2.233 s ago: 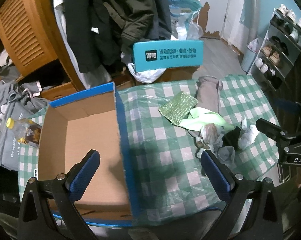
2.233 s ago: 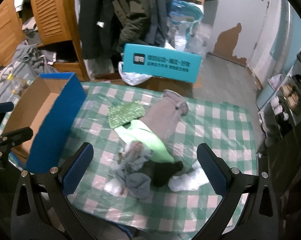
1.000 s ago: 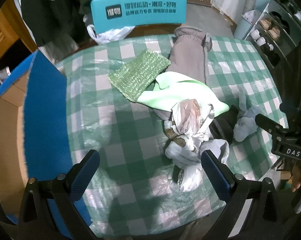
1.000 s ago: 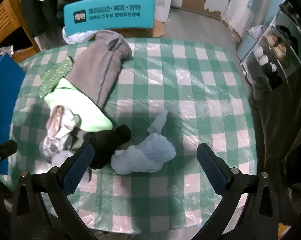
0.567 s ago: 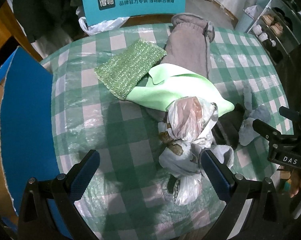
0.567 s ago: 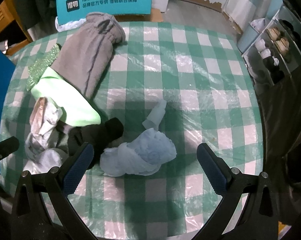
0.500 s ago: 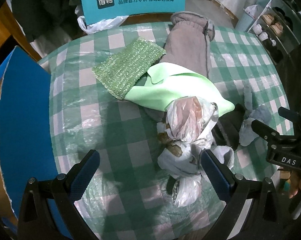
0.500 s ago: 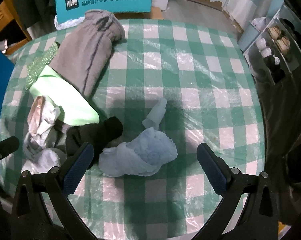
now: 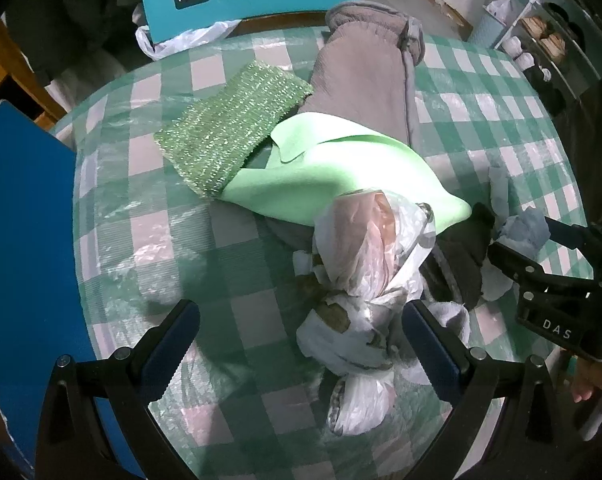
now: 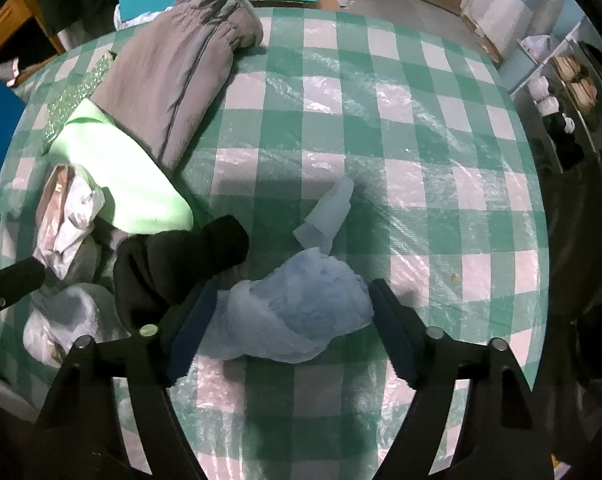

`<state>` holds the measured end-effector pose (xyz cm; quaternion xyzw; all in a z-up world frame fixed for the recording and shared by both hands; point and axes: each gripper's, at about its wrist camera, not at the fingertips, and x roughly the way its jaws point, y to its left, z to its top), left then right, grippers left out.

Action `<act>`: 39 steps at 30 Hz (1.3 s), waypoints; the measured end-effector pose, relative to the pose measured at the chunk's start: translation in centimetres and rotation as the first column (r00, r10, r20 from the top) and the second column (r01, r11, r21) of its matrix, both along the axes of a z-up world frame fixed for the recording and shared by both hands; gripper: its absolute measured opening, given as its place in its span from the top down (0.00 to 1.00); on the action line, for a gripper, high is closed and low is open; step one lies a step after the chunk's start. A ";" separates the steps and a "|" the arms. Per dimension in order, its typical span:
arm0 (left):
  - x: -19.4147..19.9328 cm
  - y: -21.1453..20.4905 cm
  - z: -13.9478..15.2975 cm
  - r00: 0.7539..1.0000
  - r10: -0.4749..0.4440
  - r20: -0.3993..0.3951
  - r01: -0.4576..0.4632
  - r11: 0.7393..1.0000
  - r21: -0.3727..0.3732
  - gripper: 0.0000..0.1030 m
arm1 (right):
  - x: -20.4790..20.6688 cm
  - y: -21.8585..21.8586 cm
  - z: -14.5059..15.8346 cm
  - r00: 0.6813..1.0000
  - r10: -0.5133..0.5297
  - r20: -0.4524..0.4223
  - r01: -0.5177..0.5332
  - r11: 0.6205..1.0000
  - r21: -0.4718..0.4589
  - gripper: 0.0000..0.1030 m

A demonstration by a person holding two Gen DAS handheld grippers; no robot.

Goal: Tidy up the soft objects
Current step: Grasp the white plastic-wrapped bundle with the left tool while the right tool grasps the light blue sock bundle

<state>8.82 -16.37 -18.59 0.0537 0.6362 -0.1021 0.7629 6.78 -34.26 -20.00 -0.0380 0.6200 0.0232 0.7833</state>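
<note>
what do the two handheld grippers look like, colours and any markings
Both are black, angular frames with silver bolts and two fingers tipped in long blue pads. The left gripper shows serrated pad edges. The right gripper looks the same; seen from the left wrist view, its black body carries white "DAS" lettering, with part of a hand beneath it.

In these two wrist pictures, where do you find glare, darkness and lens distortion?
Left wrist view: glare on the crumpled plastic bag; the blue box wall bows and the corners go black. Right wrist view: sheen on the table's plastic cover, whose checks curve at the rim; the black cloth loses detail.
</note>
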 end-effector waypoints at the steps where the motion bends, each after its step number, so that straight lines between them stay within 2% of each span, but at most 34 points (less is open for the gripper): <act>1: 0.0 -0.1 -0.1 1.000 -0.001 -0.003 0.001 1.000 0.000 0.01 | -0.1 0.0 -0.1 1.000 0.003 -0.002 -0.003 1.000 -0.002 0.31; 7: 0.0 -0.4 -1.2 1.000 -0.018 -0.026 0.018 1.000 0.001 0.03 | -0.4 -0.2 -0.1 1.000 0.017 -0.015 -0.017 1.000 -0.011 0.36; 9: -0.1 -0.4 -1.5 0.999 -0.018 -0.039 0.017 1.000 -0.008 0.14 | -0.6 -0.3 0.1 1.000 0.019 -0.021 -0.019 1.000 -0.016 0.37; 11: 0.0 -0.2 -1.8 0.998 -0.018 -0.053 0.017 1.000 -0.018 0.20 | -0.9 0.0 0.3 0.999 0.023 -0.022 -0.024 1.000 -0.018 0.38; 17: -0.3 0.1 -1.9 0.998 -0.015 -0.066 0.012 0.999 -0.042 0.47 | -1.8 0.6 1.5 1.000 0.028 -0.011 -0.028 1.000 -0.010 0.38; 27: -1.8 0.9 -0.6 0.999 -0.022 -0.026 0.022 1.000 0.004 0.52 | -2.4 1.5 3.5 0.999 0.039 0.031 -0.039 0.999 0.006 0.39; 39: -3.5 2.0 3.0 0.997 -0.038 0.060 0.036 0.999 0.033 0.53 | -2.7 1.8 6.5 0.993 0.068 0.098 -0.071 0.997 0.022 0.41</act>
